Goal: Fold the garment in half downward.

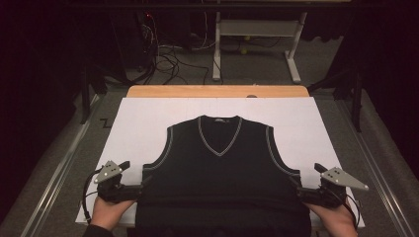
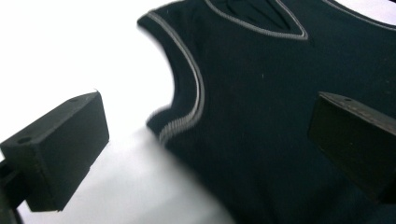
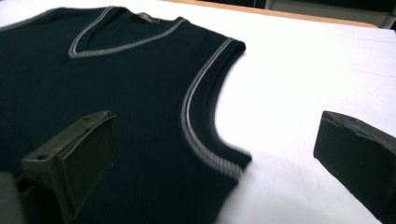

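Note:
A black sleeveless V-neck vest (image 1: 220, 168) with grey trim lies flat, face up, on a white sheet (image 1: 143, 118), its hem toward the near edge. My left gripper (image 1: 134, 190) sits at the vest's left side, just below the armhole. In the left gripper view the vest (image 2: 280, 93) spreads beneath the left gripper (image 2: 210, 126), whose jaws stand wide apart with nothing pressed between them. My right gripper (image 1: 302, 193) mirrors it at the vest's right side. The right gripper view has the vest (image 3: 93, 93) under the right gripper (image 3: 219, 140), open, its pads off the cloth.
The white sheet covers a wooden table whose far edge (image 1: 217, 91) shows bare. Metal rails (image 1: 54, 173) run along both sides of the table. Beyond it, cables (image 1: 168, 59) lie on the floor by a white desk frame (image 1: 257, 34).

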The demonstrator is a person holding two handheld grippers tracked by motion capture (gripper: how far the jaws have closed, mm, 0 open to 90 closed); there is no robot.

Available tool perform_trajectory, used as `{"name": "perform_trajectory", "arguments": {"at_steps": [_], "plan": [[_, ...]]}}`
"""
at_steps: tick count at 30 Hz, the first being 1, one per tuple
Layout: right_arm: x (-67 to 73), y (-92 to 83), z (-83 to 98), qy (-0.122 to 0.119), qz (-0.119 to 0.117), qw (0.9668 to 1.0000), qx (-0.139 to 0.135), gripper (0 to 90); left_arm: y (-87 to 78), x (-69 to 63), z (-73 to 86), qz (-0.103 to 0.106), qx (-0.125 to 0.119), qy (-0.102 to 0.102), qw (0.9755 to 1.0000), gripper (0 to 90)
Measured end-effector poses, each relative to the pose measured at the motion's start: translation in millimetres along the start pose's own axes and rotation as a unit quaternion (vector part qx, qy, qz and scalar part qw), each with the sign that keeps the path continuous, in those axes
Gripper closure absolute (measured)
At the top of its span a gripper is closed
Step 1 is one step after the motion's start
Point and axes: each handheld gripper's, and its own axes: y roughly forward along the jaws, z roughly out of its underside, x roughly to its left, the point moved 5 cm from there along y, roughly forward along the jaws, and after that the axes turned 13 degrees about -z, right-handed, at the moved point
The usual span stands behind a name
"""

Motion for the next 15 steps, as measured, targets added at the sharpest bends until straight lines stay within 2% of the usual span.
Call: {"name": "perform_trajectory", "arguments": {"at_steps": [3,4,5,6,7,8,9,12,15], "plan": [[-7.4,14.3,-15.7,-0.002,-0.001,1.0000,0.002,0.2,9.2,5.8,-21.8,0.002,-0.012,-0.005,0.9999,0.0],[-8.9,18.4,-18.8,-0.004,0.001,1.0000,0.006,0.2,9.2,5.8,-21.8,0.002,-0.012,-0.005,0.9999,0.0],[-8.9,18.4,-18.8,-0.004,0.001,1.0000,0.006,0.2,11.3,7.9,-28.0,-0.002,-0.017,-0.010,0.9998,0.0],[-10.9,27.3,-24.8,-0.004,-0.002,0.9999,0.010,0.2,15.4,12.4,-41.0,-0.011,-0.026,-0.016,0.9995,0.0],[-11.7,31.5,-27.4,-0.002,-0.002,0.9999,0.011,0.2,18.1,14.2,-47.0,-0.015,-0.027,-0.015,0.9994,0.0],[-11.7,31.5,-27.4,-0.002,-0.002,0.9999,0.011,0.2,18.1,14.2,-47.0,-0.015,-0.027,-0.015,0.9994,0.0],[-13.0,35.3,-30.3,-0.003,-0.002,0.9999,0.013,0.2,21.4,15.8,-52.5,-0.019,-0.026,-0.014,0.9994,0.0],[-18.4,48.5,-42.2,0.000,0.001,0.9999,0.012,0.2,37.2,18.8,-71.6,-0.016,-0.019,-0.022,0.9994,0.0],[-21.5,54.1,-48.6,0.000,0.004,0.9999,0.012,0.2,46.6,19.5,-79.2,-0.019,-0.011,-0.020,0.9996,0.0]]}}
